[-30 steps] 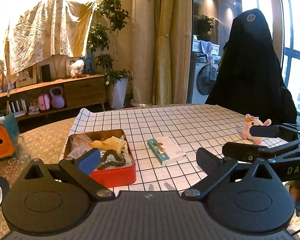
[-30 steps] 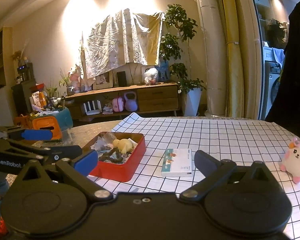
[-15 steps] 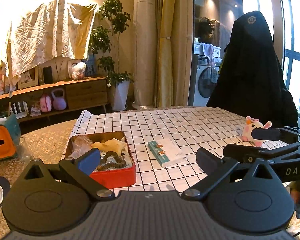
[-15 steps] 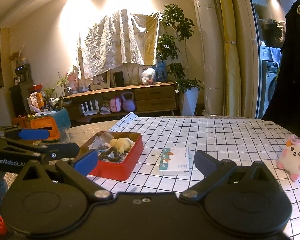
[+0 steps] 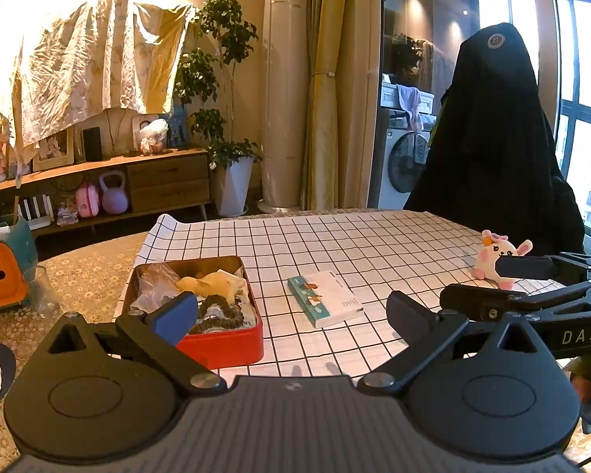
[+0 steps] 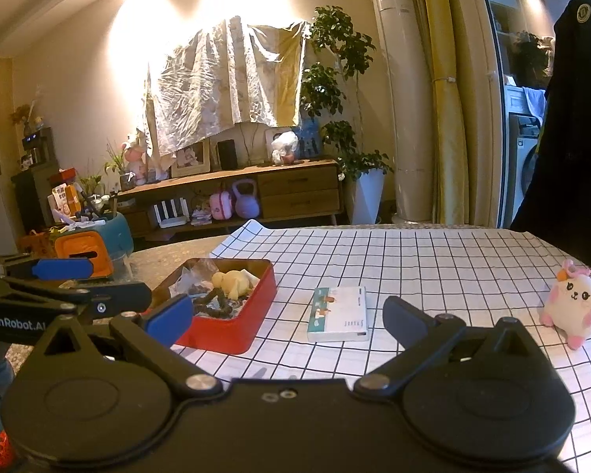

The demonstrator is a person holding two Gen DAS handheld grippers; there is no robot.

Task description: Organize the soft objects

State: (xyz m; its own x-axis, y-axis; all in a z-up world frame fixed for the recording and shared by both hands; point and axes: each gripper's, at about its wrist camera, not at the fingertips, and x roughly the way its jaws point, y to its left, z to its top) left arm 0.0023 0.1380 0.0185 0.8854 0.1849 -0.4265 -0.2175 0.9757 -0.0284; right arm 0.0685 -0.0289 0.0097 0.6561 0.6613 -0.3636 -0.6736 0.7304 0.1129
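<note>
A red tin box (image 5: 220,345) (image 6: 232,333) sits on the checked tablecloth at the left, holding a yellow soft toy (image 5: 212,284) (image 6: 234,283), a dark scrunchie (image 5: 216,313) and crinkled plastic. A pink-and-white plush bunny (image 5: 492,258) (image 6: 575,307) stands at the table's right. My left gripper (image 5: 291,315) is open and empty, above the near edge between the box and a packet. My right gripper (image 6: 287,315) is open and empty, also at the near edge; it shows in the left wrist view (image 5: 524,276) in front of the bunny.
A white-and-teal flat packet (image 5: 325,299) (image 6: 341,313) lies mid-table. A chair draped in black cloth (image 5: 492,138) stands behind the table at the right. An orange-and-teal container (image 6: 86,248) sits at the left edge. A sideboard and plant stand behind.
Both views have shifted only slightly; the bunny and packet sit a little differently in frame. Both grippers stay open and empty, nothing has been grasped or moved.
</note>
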